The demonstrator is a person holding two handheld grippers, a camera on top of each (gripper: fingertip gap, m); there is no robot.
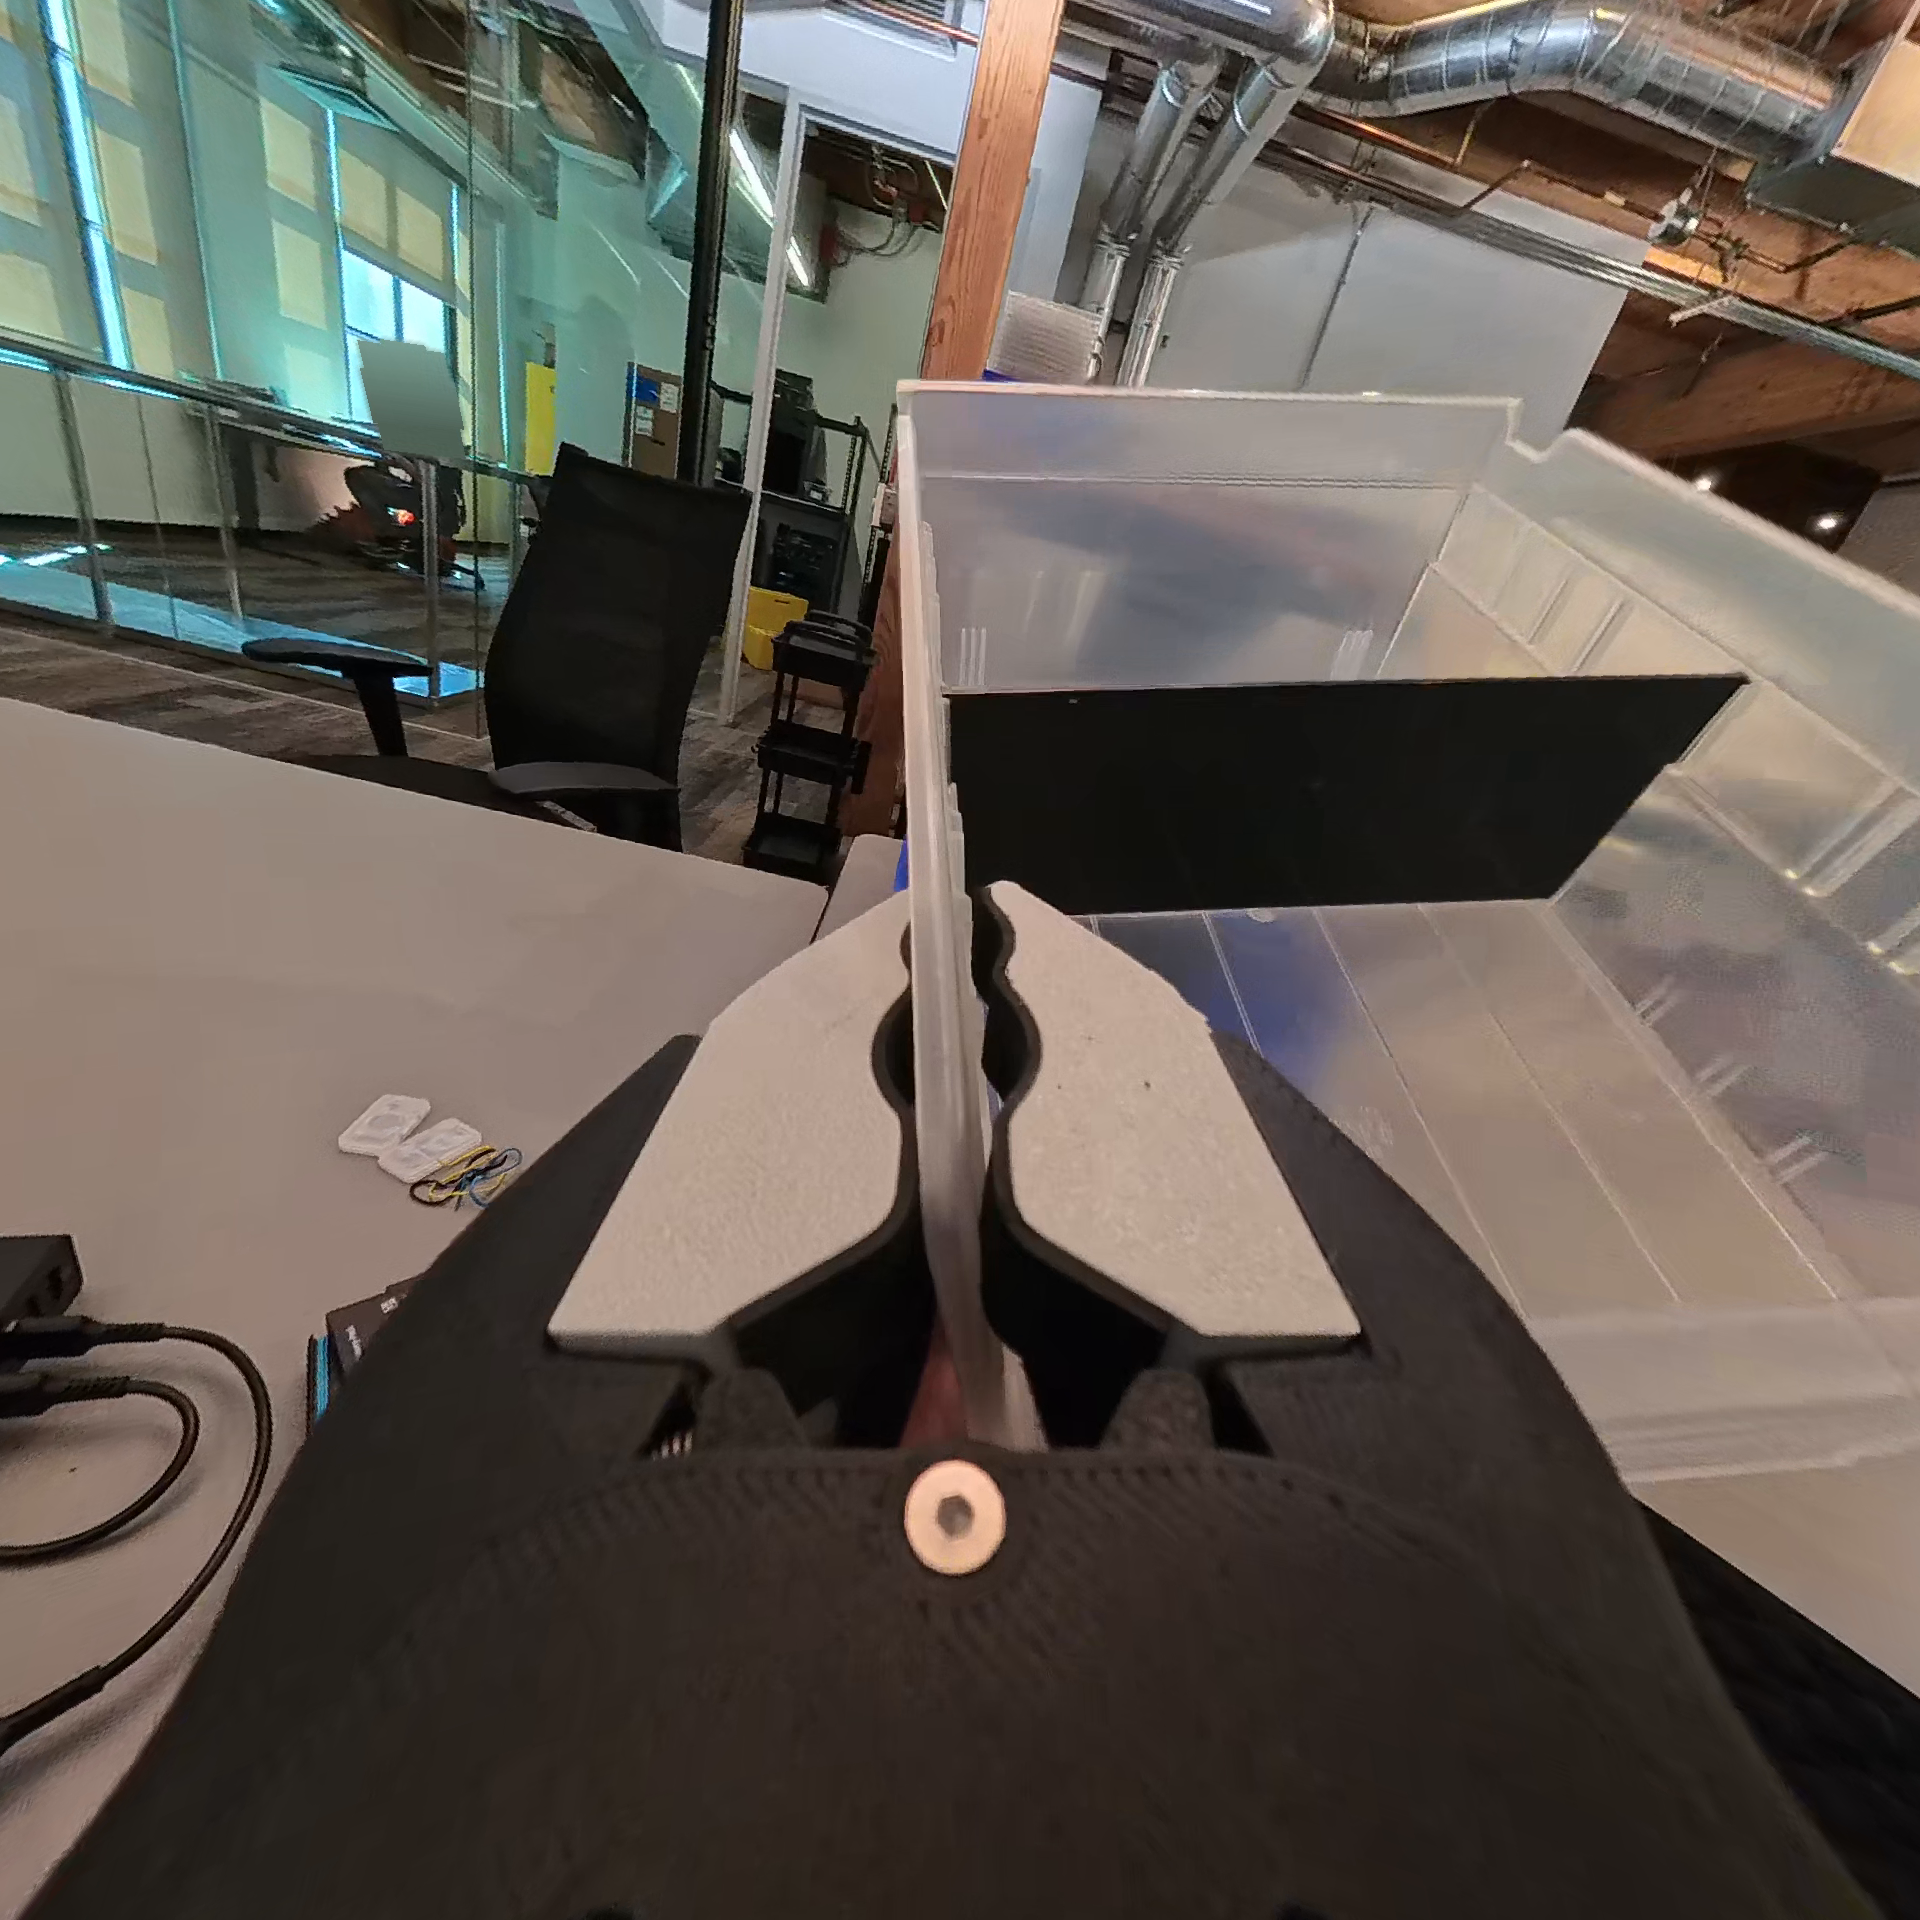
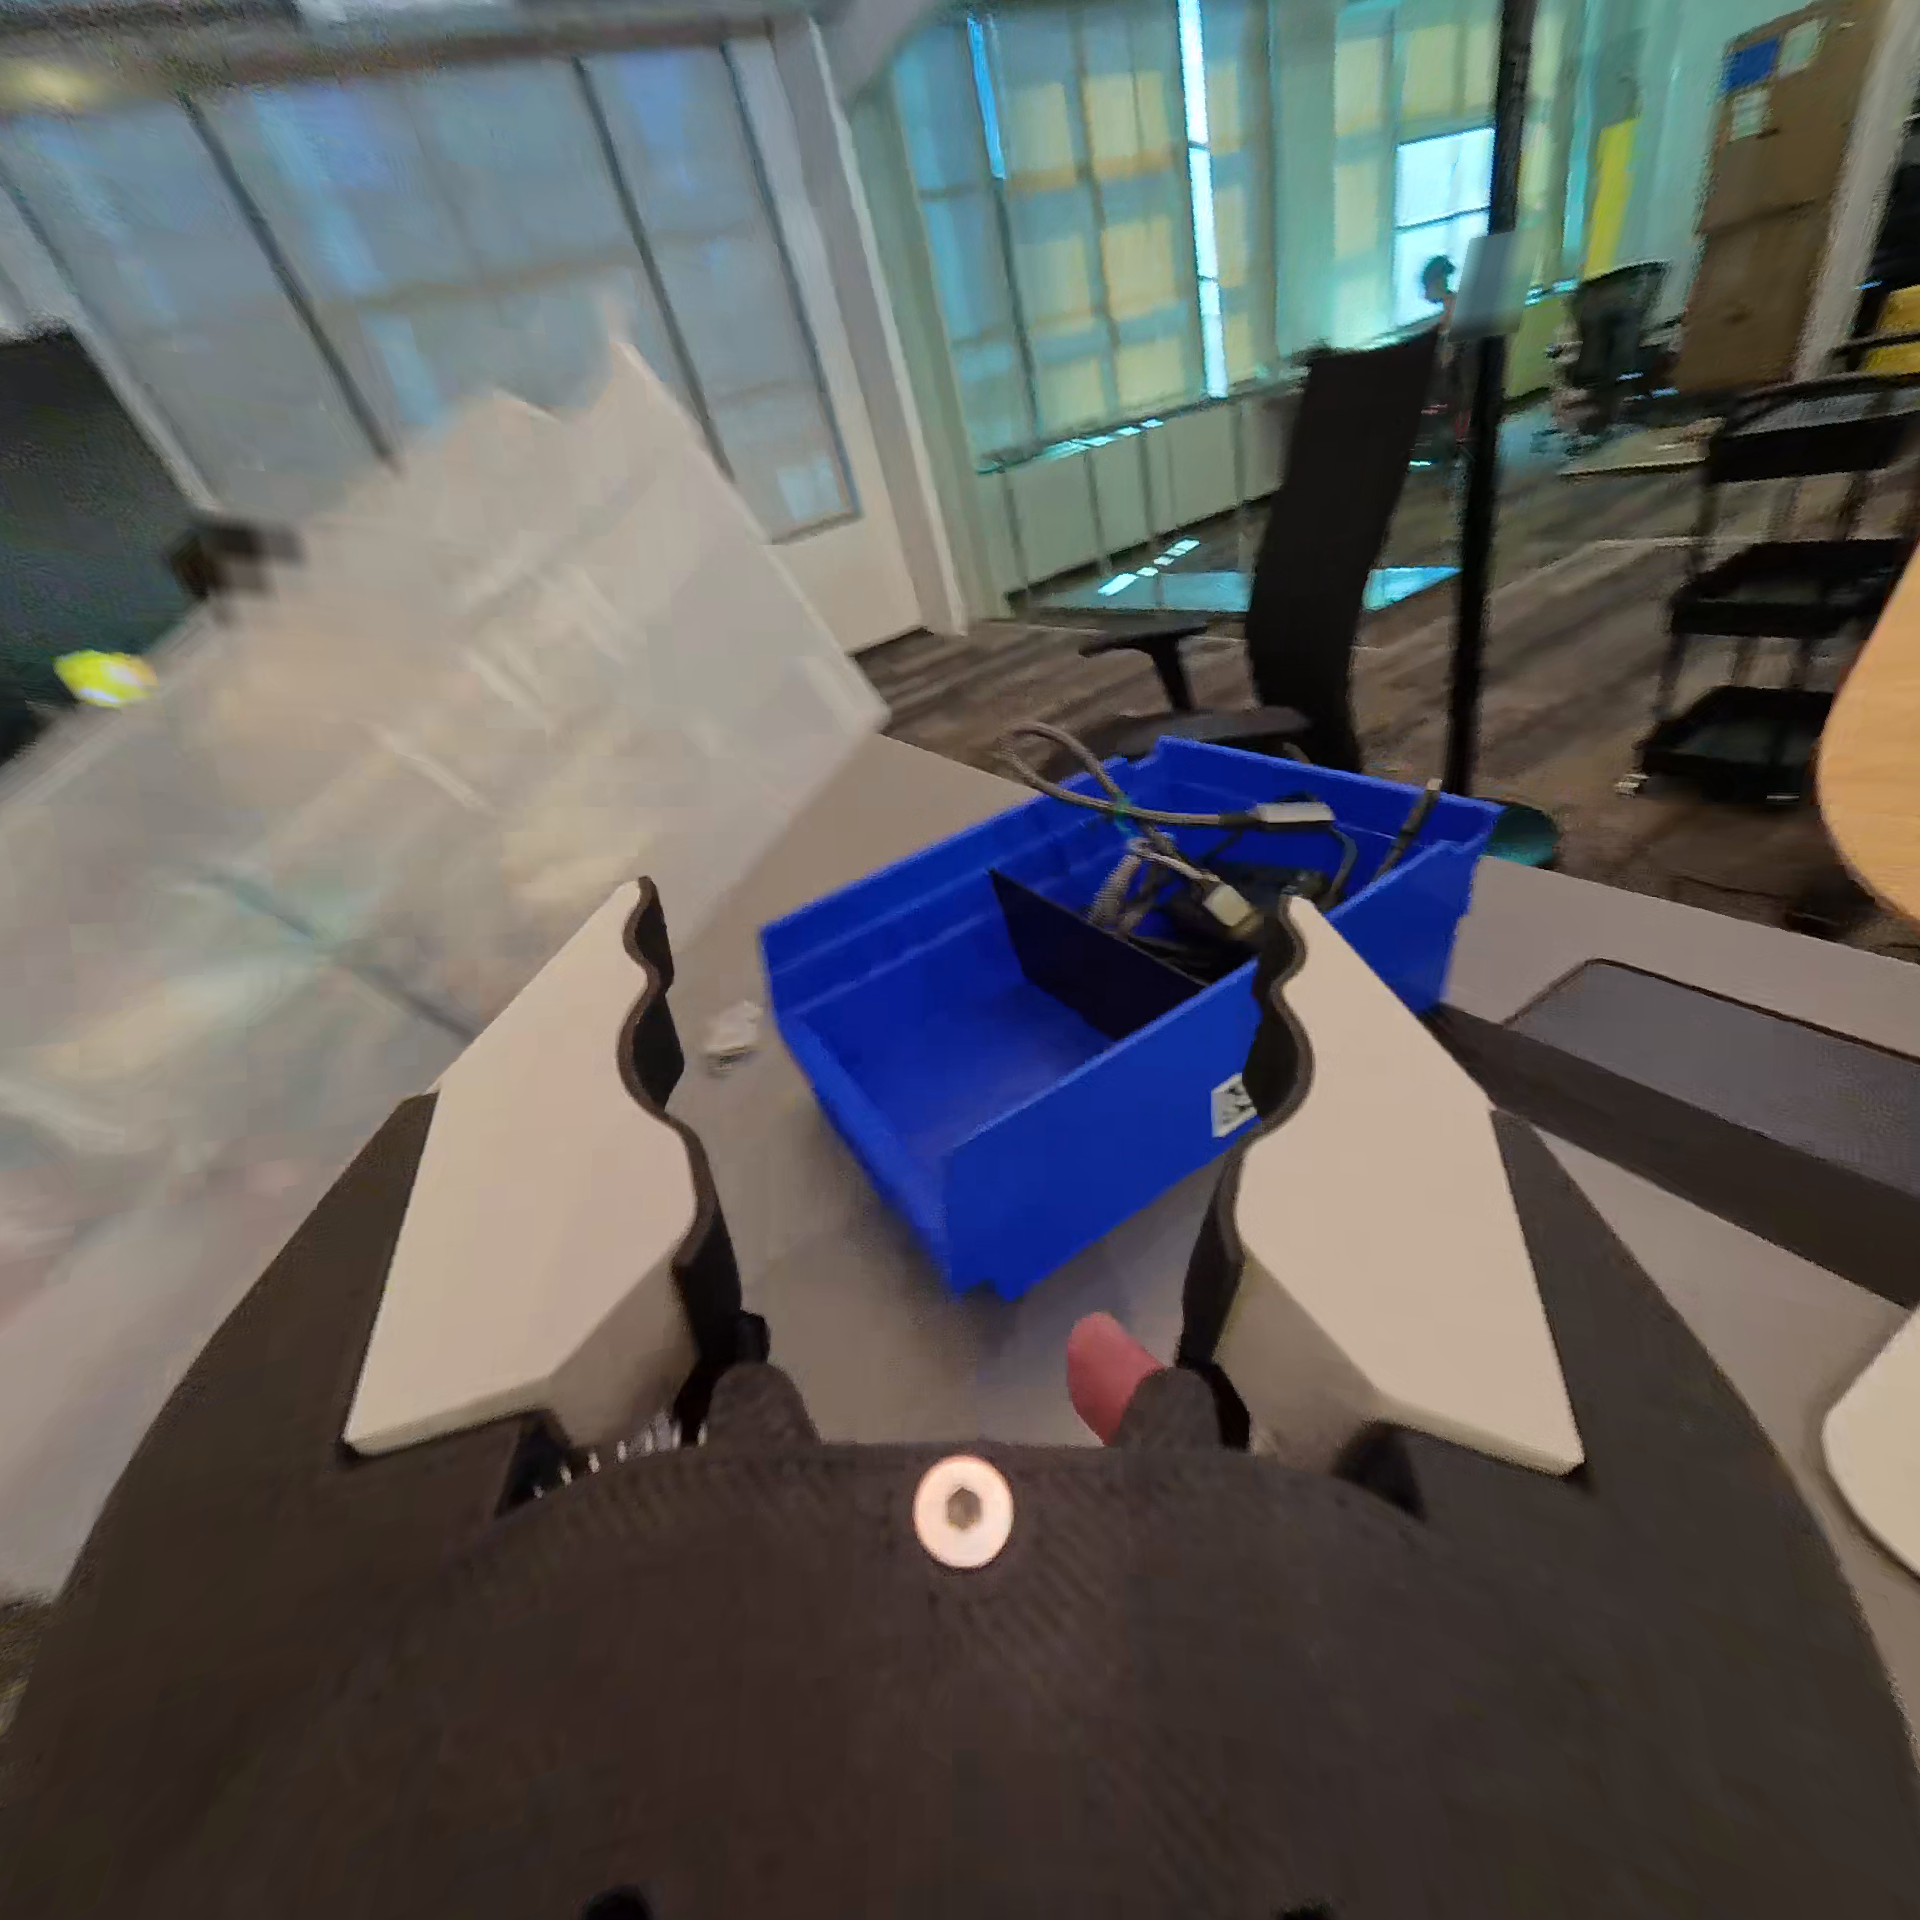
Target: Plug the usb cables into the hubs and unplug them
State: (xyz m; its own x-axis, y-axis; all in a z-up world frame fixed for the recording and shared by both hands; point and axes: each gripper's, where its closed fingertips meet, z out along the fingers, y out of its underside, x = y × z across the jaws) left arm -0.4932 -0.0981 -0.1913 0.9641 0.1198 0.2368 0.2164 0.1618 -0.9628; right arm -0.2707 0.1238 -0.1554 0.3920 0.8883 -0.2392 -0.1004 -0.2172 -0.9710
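Clear bin (image 1: 1558, 1091): translucent glossy plastic, matt black divider (image 1: 1299, 790). Blue bin (image 2: 1039, 1081): smooth opaque plastic. Tabletop (image 1: 312, 935): matt grey.

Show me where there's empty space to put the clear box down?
Free: the grey table left of the clear bin, past the small white packets. Also the blue bin's near compartment, before its black divider. Crowded: its far compartment, full of cables, and the table's left edge.
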